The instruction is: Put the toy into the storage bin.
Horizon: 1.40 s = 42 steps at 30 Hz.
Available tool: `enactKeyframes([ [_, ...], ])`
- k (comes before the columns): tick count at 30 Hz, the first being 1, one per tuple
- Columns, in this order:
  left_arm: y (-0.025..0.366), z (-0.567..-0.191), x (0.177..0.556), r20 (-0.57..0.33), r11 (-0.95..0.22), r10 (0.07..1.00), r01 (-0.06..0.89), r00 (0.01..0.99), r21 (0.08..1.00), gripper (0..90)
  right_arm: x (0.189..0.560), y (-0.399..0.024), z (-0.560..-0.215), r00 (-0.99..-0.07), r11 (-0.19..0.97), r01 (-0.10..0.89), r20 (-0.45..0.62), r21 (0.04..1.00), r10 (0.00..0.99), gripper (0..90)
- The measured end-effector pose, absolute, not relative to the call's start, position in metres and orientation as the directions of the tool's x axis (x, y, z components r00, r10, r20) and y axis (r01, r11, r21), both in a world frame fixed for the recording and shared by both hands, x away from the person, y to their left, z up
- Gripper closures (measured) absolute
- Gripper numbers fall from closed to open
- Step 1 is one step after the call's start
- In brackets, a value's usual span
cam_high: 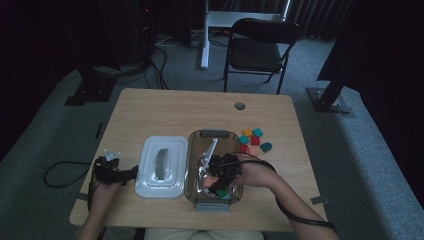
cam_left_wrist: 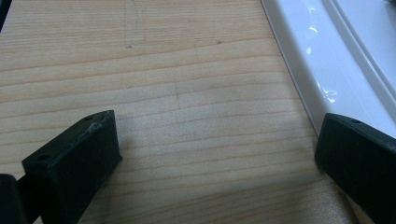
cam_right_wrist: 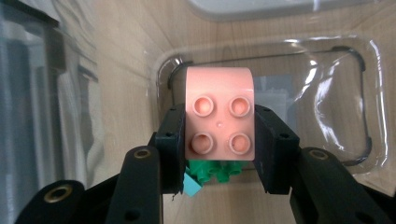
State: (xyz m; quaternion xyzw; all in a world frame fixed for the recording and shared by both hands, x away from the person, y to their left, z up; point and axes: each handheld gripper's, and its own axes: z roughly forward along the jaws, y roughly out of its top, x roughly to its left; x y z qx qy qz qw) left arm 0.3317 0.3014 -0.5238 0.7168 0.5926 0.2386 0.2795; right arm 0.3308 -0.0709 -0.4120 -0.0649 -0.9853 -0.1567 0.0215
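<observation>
A pink four-stud brick (cam_right_wrist: pixel 219 119) sits clamped between the black jaws of my right gripper (cam_right_wrist: pixel 219 140), which is shut on it. This gripper (cam_high: pixel 217 182) reaches down into the clear plastic container (cam_high: pixel 192 150) in the middle of the table. Under the pink brick lie a green brick (cam_right_wrist: pixel 217 171) and a teal brick (cam_right_wrist: pixel 191 186) on the container's floor. My left gripper (cam_high: pixel 131 172) rests low over the wood just left of the white lid (cam_high: pixel 162 167). Its jaws (cam_left_wrist: pixel 217 140) stand wide apart with nothing between them, beside the lid's edge (cam_left_wrist: pixel 327 56).
Several loose bricks (cam_high: pixel 253 140), orange, teal and red, lie on the table right of the container. A round cable hole (cam_high: pixel 240 105) is near the far edge. A folding chair (cam_high: pixel 257 50) stands beyond the table. Cables trail from both grippers.
</observation>
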Motion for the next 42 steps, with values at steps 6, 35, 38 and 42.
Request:
enactKeyframes([
  [6, 0.301, -0.524, 0.332, 0.01, -0.141, 0.983, 0.716, 0.184, 0.684, 0.5, 0.33, -0.067, -0.419, -0.991, 0.954, 0.13, 0.062, 0.269, 0.118, 58.6],
  [35, 0.301, -0.524, 0.332, 0.01, -0.141, 0.983, 0.716, 0.184, 0.684, 0.5, 0.323, -0.1, -0.383, -0.972, 0.896, 0.232, 0.061, 0.378, 0.226, 49.9],
  [38, 0.301, -0.524, 0.332, 0.01, -0.141, 0.983, 0.716, 0.183, 0.683, 0.5, 0.325, -0.112, -0.375, -0.965, 0.878, 0.255, 0.052, 0.406, 0.256, 49.1],
  [42, 0.301, -0.524, 0.332, 0.011, -0.141, 0.983, 0.717, 0.184, 0.683, 0.5, 0.328, -0.132, -0.364, -0.951, 0.844, 0.294, 0.045, 0.45, 0.307, 48.1],
])
